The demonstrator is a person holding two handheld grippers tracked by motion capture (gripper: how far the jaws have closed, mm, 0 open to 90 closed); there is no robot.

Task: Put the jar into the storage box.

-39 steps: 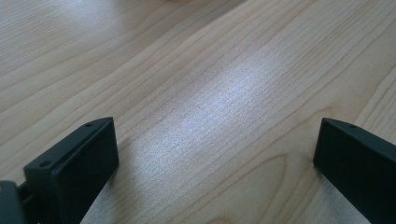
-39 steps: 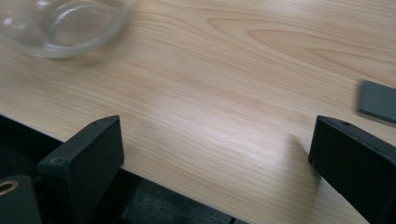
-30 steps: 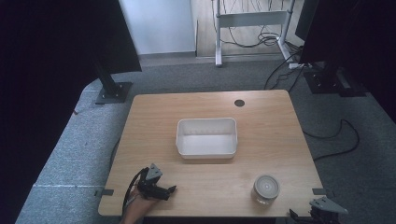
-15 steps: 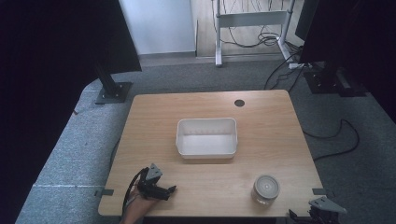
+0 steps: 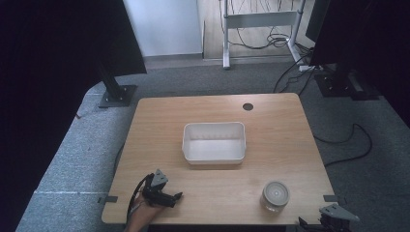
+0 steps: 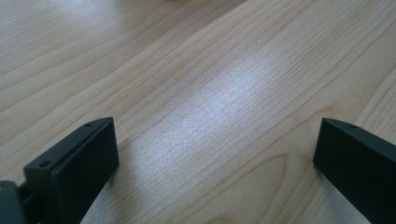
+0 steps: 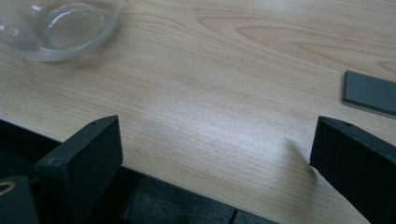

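My left gripper (image 5: 174, 197) lies low over the table's front left corner, held by a hand that comes in from the bottom edge. In the left gripper view its two black jaws stand wide apart, open (image 6: 215, 154), with bare wood between them. My right gripper (image 5: 333, 218) sits at the table's front right corner, just off the edge, its grey three-cornered plate on top. In its own view it is open (image 7: 215, 149) above the table's front edge, nothing between the jaws. A glass jar (image 5: 274, 195) (image 7: 56, 28) stands on the table close to the right gripper.
A white rectangular bin (image 5: 212, 142) sits empty in the middle of the wooden table (image 5: 270, 125). A small grey tab (image 7: 371, 93) lies flat at the table's front right corner. A round hole (image 5: 248, 106) is near the far edge. Cables and stands surround the table.
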